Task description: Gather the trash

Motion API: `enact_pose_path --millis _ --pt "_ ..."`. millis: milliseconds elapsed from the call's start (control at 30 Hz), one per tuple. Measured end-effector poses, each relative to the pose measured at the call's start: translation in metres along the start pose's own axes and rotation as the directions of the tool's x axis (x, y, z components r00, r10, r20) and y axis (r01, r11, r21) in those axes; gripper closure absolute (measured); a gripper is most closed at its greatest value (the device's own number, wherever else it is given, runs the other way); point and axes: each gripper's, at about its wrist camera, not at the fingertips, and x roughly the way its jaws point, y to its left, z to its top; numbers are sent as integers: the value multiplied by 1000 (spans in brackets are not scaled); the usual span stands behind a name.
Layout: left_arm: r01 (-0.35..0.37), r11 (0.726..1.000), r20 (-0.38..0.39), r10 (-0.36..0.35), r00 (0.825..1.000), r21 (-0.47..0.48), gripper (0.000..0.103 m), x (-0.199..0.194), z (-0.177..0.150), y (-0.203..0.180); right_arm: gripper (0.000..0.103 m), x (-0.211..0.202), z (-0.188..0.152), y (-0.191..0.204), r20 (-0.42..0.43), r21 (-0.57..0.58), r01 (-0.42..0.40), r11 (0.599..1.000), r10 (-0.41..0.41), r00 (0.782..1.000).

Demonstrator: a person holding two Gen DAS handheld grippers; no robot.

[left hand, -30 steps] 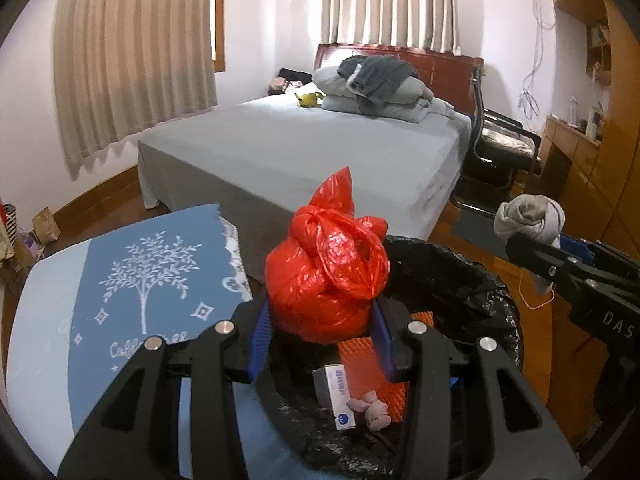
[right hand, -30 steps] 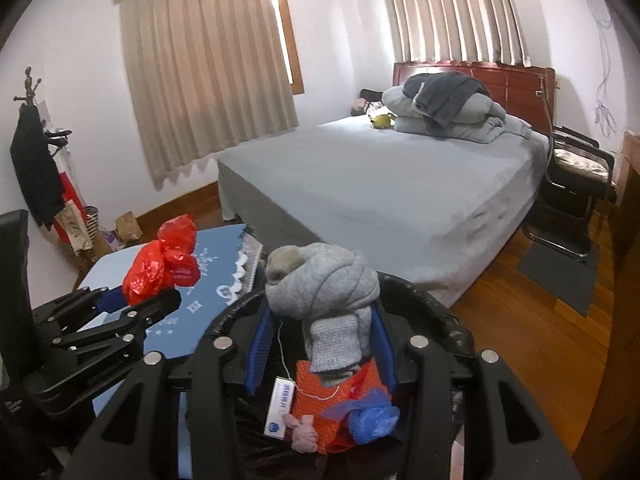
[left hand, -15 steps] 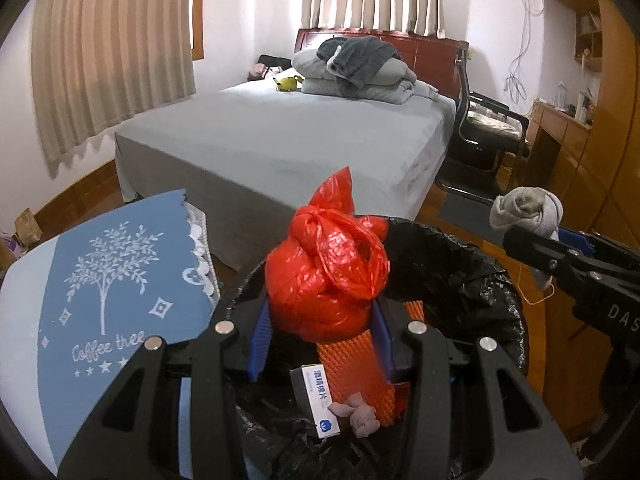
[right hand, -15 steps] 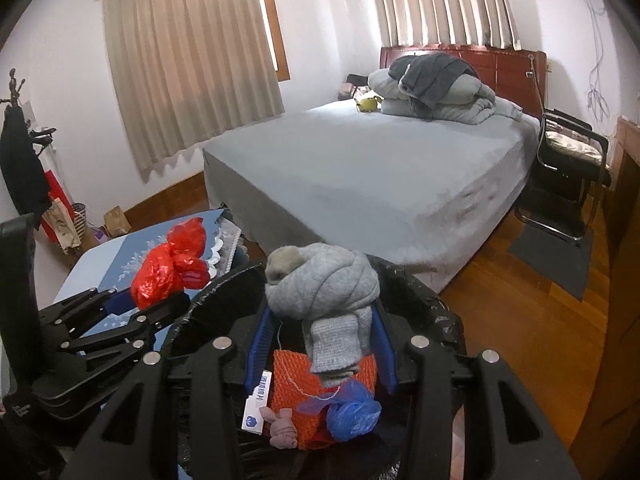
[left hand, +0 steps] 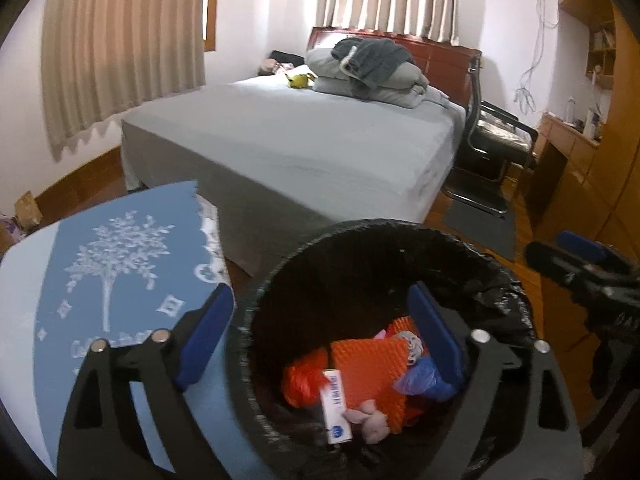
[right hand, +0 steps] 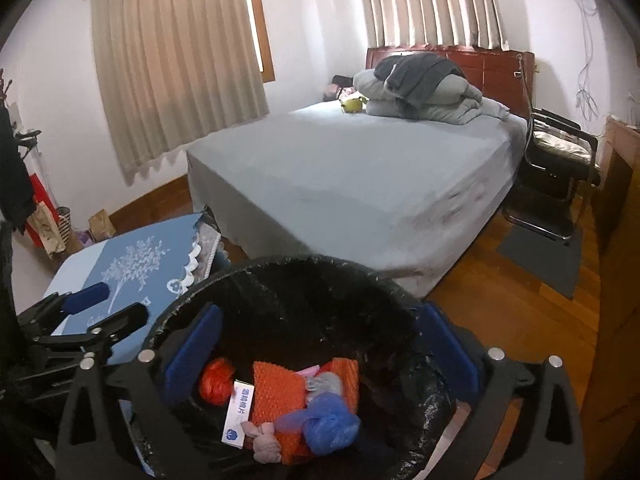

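Trash lies heaped in the black-lined bin (left hand: 400,248), below both grippers: an orange mesh sleeve (left hand: 368,364), a knotted red plastic bag (right hand: 216,380), a crumpled blue bag (right hand: 332,426), a white labelled box (left hand: 335,404), a grey cloth bundle (right hand: 326,382) and a pink scrap (right hand: 264,442). The left gripper (left hand: 320,344) has its blue pads spreading apart with nothing between them, one finger outside the rim, the other over the bin's mouth. The right gripper (right hand: 316,352) is likewise opening, empty, and spans the pile.

The drop looks finished, so the sound move is probably to lift both grippers straight up clear of the liner (right hand: 280,276) before swinging away, since a pad could snag the thin, wrinkled film and drag it off the rim.

The liner is glossy and crinkled; the mesh is ribbed and springy, the bags soft and slack. Beside the bin sits a table with a blue tree-print cloth (left hand: 120,264); beyond, a grey bed (right hand: 360,176).
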Motion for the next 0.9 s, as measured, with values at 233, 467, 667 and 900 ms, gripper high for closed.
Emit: enact_pose_path --millis 233,467,667,900 --pt "-84 996 -5 84 996 -32 7 -28 -1 26 6 -17 8 6 -3 26 -26 999 26 1000" --pt "-142 988 -6 142 990 -58 7 -63 -9 39 6 -39 11 25 14 -4 -61 998 62 998" --pt "-178 981 -2 178 984 -80 7 -94 -18 44 6 -59 10 45 25 -46 -83 995 84 996" --pt "-206 974 47 211 976 -93 7 -131 -19 43 6 -82 7 62 31 -74 -108 991 111 993"
